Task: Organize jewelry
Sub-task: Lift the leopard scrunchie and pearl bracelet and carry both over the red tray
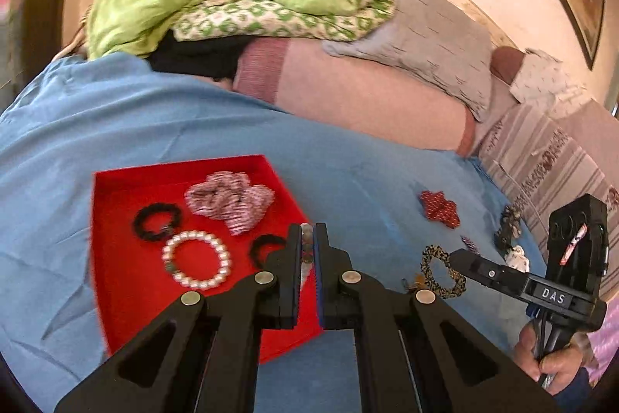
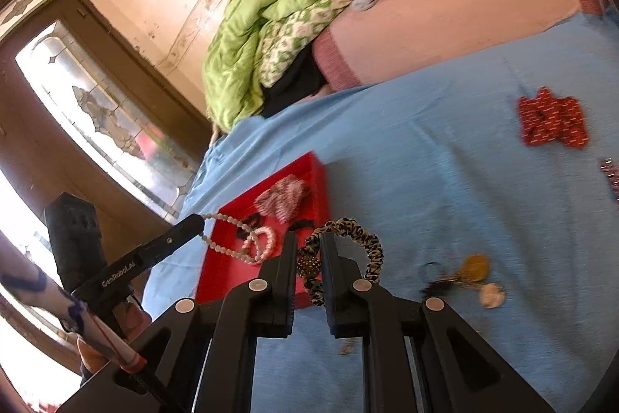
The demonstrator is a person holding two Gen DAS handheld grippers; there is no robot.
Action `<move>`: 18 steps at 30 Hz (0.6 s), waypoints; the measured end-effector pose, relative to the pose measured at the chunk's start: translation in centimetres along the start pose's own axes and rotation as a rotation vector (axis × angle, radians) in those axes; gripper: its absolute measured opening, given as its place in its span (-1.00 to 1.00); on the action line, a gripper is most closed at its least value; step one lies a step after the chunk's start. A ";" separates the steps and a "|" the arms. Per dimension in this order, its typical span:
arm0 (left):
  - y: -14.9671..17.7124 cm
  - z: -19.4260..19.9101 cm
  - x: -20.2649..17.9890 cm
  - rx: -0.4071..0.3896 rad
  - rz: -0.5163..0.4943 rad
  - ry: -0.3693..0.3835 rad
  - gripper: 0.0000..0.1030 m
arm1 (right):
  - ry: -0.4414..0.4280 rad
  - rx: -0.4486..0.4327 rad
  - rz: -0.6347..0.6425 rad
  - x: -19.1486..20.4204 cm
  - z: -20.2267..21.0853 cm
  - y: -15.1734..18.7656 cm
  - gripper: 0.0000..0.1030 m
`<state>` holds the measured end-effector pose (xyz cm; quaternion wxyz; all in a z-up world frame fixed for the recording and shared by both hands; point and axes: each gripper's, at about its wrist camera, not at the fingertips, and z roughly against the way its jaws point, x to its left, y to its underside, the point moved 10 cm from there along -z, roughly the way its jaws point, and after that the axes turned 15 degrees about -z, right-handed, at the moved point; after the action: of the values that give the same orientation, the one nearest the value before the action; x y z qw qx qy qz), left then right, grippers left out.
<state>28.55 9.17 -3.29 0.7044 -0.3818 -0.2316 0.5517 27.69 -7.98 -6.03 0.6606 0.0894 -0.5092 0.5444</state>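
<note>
We hold a strand of small round pale beads (image 2: 222,217) pinched in our left gripper (image 1: 308,242), over the shallow red tray (image 1: 116,258). Our right gripper (image 2: 308,254) clamps a ruffled leopard-print fabric scrunchie (image 2: 363,239) beside the tray's near edge. Smooth blue cloth (image 1: 174,126) lies open beyond; a red scrunchie (image 2: 551,120) rests well apart.
</note>
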 end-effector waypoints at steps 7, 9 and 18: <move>1.9 0.5 3.5 0.038 0.028 -0.067 -0.90 | -0.038 0.043 0.025 3.1 -3.0 2.2 -0.75; 2.5 0.5 4.5 0.043 0.051 -0.072 -0.90 | -0.046 0.063 0.028 3.7 -3.9 3.0 -0.75; 4.2 0.0 8.5 0.068 0.105 -0.102 -0.90 | -0.046 0.117 0.055 5.3 -7.4 5.6 -0.75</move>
<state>28.38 17.69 -7.43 0.6745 -0.3406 -0.2280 0.6140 26.80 2.51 -7.81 0.6273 0.1263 -0.4937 0.5889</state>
